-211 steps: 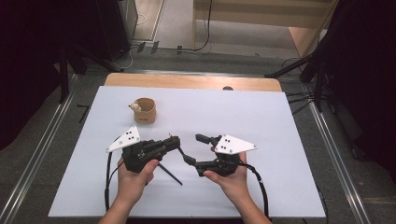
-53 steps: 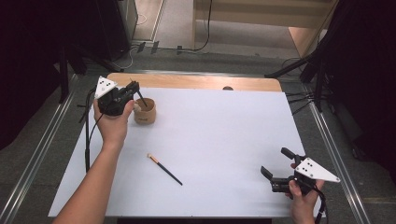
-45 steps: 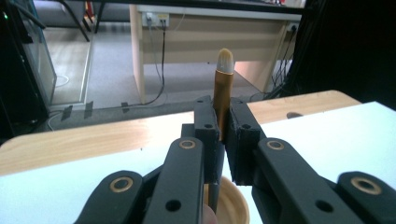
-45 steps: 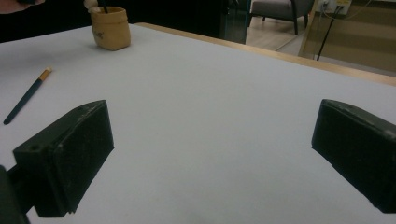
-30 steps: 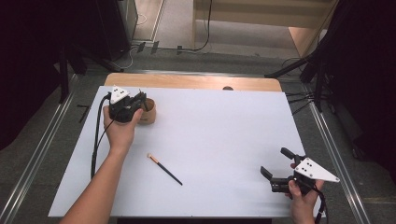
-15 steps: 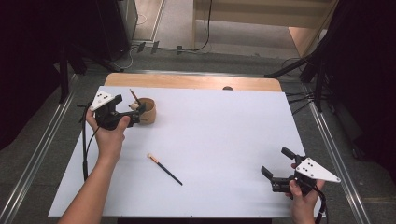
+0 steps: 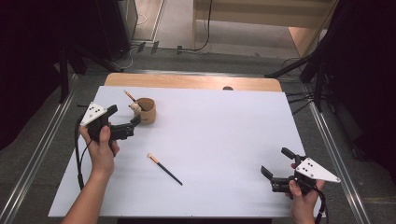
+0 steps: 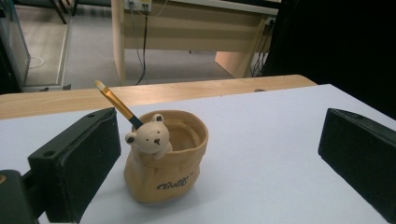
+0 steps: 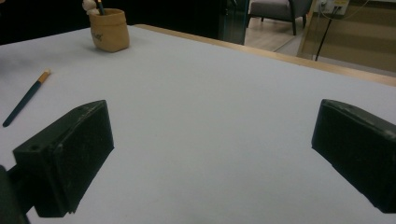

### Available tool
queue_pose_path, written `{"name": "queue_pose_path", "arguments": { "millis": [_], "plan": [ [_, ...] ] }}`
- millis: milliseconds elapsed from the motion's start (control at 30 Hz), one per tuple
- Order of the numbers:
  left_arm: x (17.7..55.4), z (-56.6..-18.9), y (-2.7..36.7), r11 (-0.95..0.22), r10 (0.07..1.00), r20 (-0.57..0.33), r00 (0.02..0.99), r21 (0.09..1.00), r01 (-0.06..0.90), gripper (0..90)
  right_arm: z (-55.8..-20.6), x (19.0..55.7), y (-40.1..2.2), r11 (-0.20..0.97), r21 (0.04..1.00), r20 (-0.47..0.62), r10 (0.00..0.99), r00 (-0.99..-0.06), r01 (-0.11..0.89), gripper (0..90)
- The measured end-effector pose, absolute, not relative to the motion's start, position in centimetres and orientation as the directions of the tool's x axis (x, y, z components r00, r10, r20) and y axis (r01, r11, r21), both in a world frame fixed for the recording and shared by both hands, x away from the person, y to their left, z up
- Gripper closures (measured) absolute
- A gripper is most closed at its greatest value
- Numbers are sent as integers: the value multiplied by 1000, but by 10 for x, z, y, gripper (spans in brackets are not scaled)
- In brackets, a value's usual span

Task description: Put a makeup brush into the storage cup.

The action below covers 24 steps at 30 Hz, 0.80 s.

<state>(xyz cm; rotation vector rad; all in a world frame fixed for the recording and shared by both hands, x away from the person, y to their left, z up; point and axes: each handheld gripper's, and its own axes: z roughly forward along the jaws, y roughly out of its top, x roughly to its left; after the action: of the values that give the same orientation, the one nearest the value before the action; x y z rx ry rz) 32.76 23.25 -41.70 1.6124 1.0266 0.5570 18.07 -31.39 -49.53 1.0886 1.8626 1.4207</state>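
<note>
1. We hold the left gripper (image 7: 126, 122) just left of the cup (image 7: 145, 110). Its jaws have just opened and stand wide apart, with nothing between the pads; the cup sits a little beyond them.
2. In the left gripper view the cup (image 8: 166, 161) shows between the two black jaws, standing upright on the white sheet (image 8: 261, 154), touching neither jaw.
3. The cup is a tan pouch shape with a small bear head on its rim. A brush (image 8: 119, 103) stands in it, leaning toward the left behind the bear head, with its pale tip up.
4. We hold the right gripper (image 7: 276, 168) well away from the cup, near the front right corner of the sheet. Its jaws are wide apart and hold nothing.
5. A second brush (image 7: 164, 169) lies flat on the sheet in front of the cup, well apart from it, its pale tip toward the cup and its dark handle pointing toward the right gripper.
6. In the right gripper view the cup (image 9: 109, 30) stands far off at the upper left, and the lying brush (image 9: 25, 98) is nearer, at the left edge.
7. Behind the cup, a strip of wooden table (image 7: 196, 82) shows past the sheet's far edge.
</note>
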Motion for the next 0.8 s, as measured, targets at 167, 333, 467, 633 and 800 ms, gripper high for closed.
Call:
{"name": "queue_pose_path", "arguments": {
  "millis": [167, 333, 467, 633, 800],
  "plan": [
    [317, -421, 233, -45, 835, -143, 531, 945, 325, 0, -495, 181, -313, 114, 956, 46, 851, -522, 269, 0],
    [305, -426, 236, -42, 830, -149, 538, 945, 326, 0, -496, 181, -313, 113, 956, 47, 852, -522, 272, 0],
    [296, -432, 236, -52, 828, -141, 543, 944, 325, 0, -495, 181, -313, 112, 956, 48, 852, -521, 272, 0],
    [285, -441, 239, -58, 829, -140, 541, 941, 332, 0, -496, 181, -314, 113, 956, 46, 853, -520, 269, 0],
    [274, -447, 243, -46, 828, -154, 540, 940, 339, 0, -495, 181, -314, 113, 956, 46, 853, -520, 270, 0]
  ]
}}
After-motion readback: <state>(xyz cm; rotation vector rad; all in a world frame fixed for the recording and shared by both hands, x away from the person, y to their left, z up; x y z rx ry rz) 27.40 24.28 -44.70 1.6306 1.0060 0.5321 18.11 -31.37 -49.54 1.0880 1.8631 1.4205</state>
